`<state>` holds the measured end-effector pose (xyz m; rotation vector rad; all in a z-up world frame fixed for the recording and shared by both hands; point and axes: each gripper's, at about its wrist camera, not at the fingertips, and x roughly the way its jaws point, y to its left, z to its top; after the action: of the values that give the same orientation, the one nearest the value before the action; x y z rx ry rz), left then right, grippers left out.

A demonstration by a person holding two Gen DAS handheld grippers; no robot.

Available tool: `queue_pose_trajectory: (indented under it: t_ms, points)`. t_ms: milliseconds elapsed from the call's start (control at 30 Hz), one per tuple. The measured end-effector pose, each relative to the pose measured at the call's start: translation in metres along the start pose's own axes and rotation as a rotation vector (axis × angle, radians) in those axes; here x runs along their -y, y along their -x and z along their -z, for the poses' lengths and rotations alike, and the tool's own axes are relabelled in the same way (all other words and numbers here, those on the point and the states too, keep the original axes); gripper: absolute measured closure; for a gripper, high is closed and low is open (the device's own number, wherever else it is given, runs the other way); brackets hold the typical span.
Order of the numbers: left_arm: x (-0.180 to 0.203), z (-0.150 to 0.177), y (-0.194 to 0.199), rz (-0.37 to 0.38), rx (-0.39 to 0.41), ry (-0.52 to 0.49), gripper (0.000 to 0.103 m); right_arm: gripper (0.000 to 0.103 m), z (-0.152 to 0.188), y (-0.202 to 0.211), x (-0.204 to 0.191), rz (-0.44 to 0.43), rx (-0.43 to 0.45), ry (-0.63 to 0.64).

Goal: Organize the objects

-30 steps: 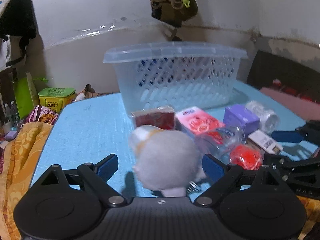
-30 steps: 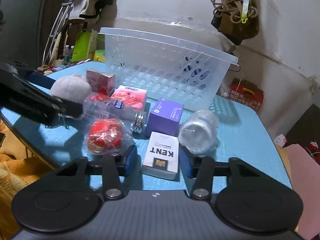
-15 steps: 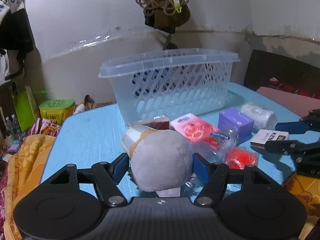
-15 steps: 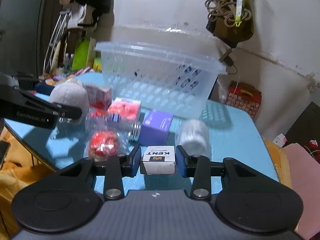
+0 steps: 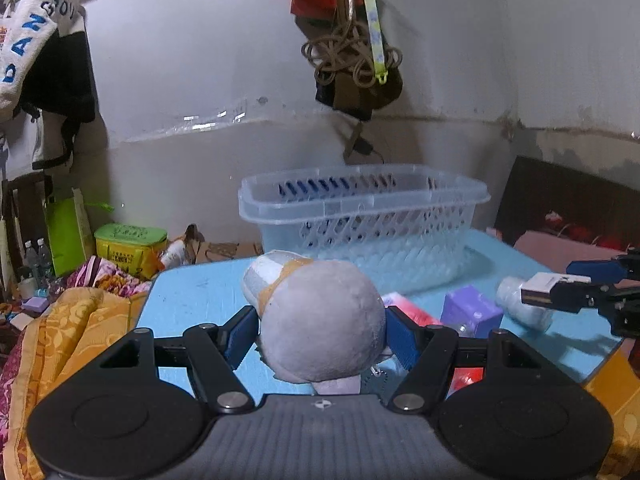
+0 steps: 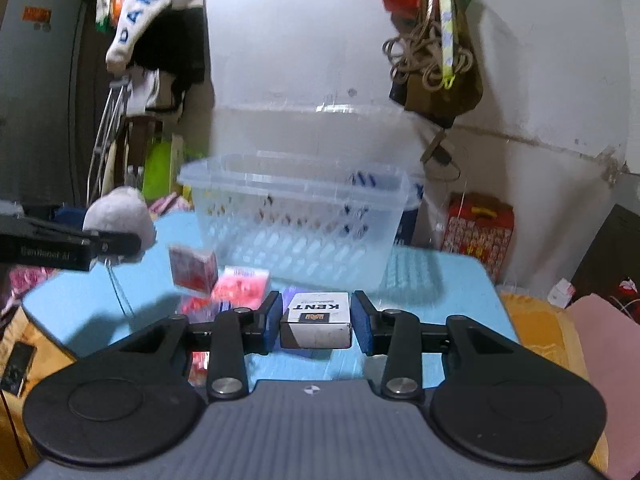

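My left gripper (image 5: 320,332) is shut on a grey plush toy (image 5: 320,320) and holds it above the blue table (image 5: 192,296). My right gripper (image 6: 316,320) is shut on a white KENT box (image 6: 316,318) and holds it above the table; it also shows at the right of the left wrist view (image 5: 556,288). A clear plastic basket (image 5: 360,216) stands at the back of the table, also in the right wrist view (image 6: 296,216). The plush also shows at the left of the right wrist view (image 6: 120,216).
On the table lie a purple box (image 5: 472,312), a pink packet (image 6: 240,288), a red box (image 6: 192,268), a clear jar (image 5: 520,304) and a red ball (image 5: 466,376). Orange cloth (image 5: 80,320) lies left of the table. A bag with rope (image 5: 352,60) hangs on the wall.
Both grippers closed on their objects and lifted them: the left on the plush toy, the right on the KENT box. Both now sit higher above the table, facing the basket.
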<state>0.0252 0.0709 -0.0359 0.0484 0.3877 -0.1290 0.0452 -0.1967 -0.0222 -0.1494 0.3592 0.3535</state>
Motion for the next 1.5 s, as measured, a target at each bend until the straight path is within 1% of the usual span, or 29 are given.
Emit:
queue_pose_trajectory:
  t_ms: [100, 200, 367, 467, 533, 600, 667, 700, 733, 767, 800, 867, 933, 967, 1067, 1133, 1167, 1233, 1267, 1300, 1333, 1400, 1433, 1500]
  points:
    - [0.0, -0.004, 0.01, 0.006, 0.04, 0.001, 0.031, 0.062, -0.005, 0.005, 0.005, 0.012, 0.027, -0.023]
    - [0.0, -0.008, 0.017, 0.011, 0.067, 0.01, 0.031, 0.062, -0.006, 0.004, 0.009, 0.02, 0.024, -0.04]
    - [-0.004, -0.02, 0.026, 0.029, 0.103, 0.056, 0.031, 0.062, -0.017, 0.002, 0.011, 0.03, 0.034, -0.051]
    - [-0.003, -0.033, 0.024, 0.049, 0.115, 0.079, 0.031, 0.062, -0.036, -0.004, 0.012, 0.035, 0.047, -0.055]
    - [-0.004, -0.046, 0.02, 0.074, 0.127, 0.096, 0.031, 0.062, -0.053, -0.016, 0.015, 0.042, 0.055, -0.068]
    - [-0.004, -0.062, 0.015, 0.074, 0.155, 0.104, 0.031, 0.062, -0.068, -0.03, 0.019, 0.044, 0.058, -0.09]
    - [-0.006, -0.083, 0.003, 0.065, 0.166, 0.12, 0.031, 0.062, -0.083, -0.05, 0.024, 0.036, 0.061, -0.12]
    - [-0.007, -0.091, -0.002, 0.063, 0.176, 0.136, 0.03, 0.07, -0.088, -0.059, 0.025, 0.042, 0.064, -0.124]
    - [-0.008, -0.101, -0.011, 0.056, 0.172, 0.135, 0.03, 0.076, -0.094, -0.07, 0.025, 0.057, 0.066, -0.107]
    - [-0.008, -0.11, -0.02, 0.046, 0.171, 0.14, 0.03, 0.085, -0.099, -0.08, 0.024, 0.086, 0.061, -0.086]
    - [-0.008, -0.117, -0.03, 0.036, 0.173, 0.153, 0.03, 0.088, -0.102, -0.09, 0.023, 0.103, 0.046, -0.074]
    - [-0.009, -0.129, -0.052, 0.02, 0.149, 0.163, 0.03, 0.09, -0.106, -0.106, 0.027, 0.079, 0.02, -0.094]
    - [-0.013, -0.133, -0.072, 0.014, 0.13, 0.209, 0.03, 0.095, -0.108, -0.121, 0.03, 0.072, -0.015, -0.116]
    - [-0.014, -0.134, -0.081, 0.013, 0.114, 0.217, 0.03, 0.098, -0.11, -0.125, 0.03, 0.07, -0.019, -0.116]
    - [-0.019, -0.132, -0.102, 0.001, 0.08, 0.253, 0.03, 0.098, -0.115, -0.133, 0.031, 0.055, -0.036, -0.117]
    - [-0.023, -0.127, -0.107, 0.01, 0.057, 0.269, 0.03, 0.098, -0.108, -0.123, 0.032, 0.022, -0.038, -0.133]
    - [-0.025, -0.124, -0.105, 0.013, 0.055, 0.27, 0.03, 0.096, -0.103, -0.116, 0.033, 0.003, -0.039, -0.133]
    - [-0.027, -0.116, -0.095, 0.021, 0.061, 0.25, 0.03, 0.073, -0.082, -0.097, 0.033, -0.016, -0.06, -0.124]
    - [-0.027, -0.113, -0.089, 0.028, 0.064, 0.239, 0.03, 0.044, -0.078, -0.093, 0.034, -0.007, -0.079, -0.123]
    - [-0.027, -0.107, -0.078, 0.038, 0.067, 0.223, 0.03, 0.027, -0.066, -0.084, 0.037, 0.009, -0.093, -0.131]
    - [-0.027, -0.105, -0.073, 0.048, 0.071, 0.214, 0.03, 0.025, -0.053, -0.074, 0.041, 0.033, -0.085, -0.146]
    - [-0.028, -0.091, -0.054, 0.064, 0.082, 0.213, 0.03, 0.025, -0.03, -0.062, 0.046, 0.096, -0.091, -0.123]
    - [-0.028, -0.086, -0.048, 0.072, 0.075, 0.212, 0.03, 0.025, -0.02, -0.062, 0.046, 0.125, -0.113, -0.097]
    - [-0.026, -0.073, -0.039, 0.083, 0.055, 0.207, 0.03, 0.028, -0.004, -0.065, 0.044, 0.142, -0.175, -0.052]
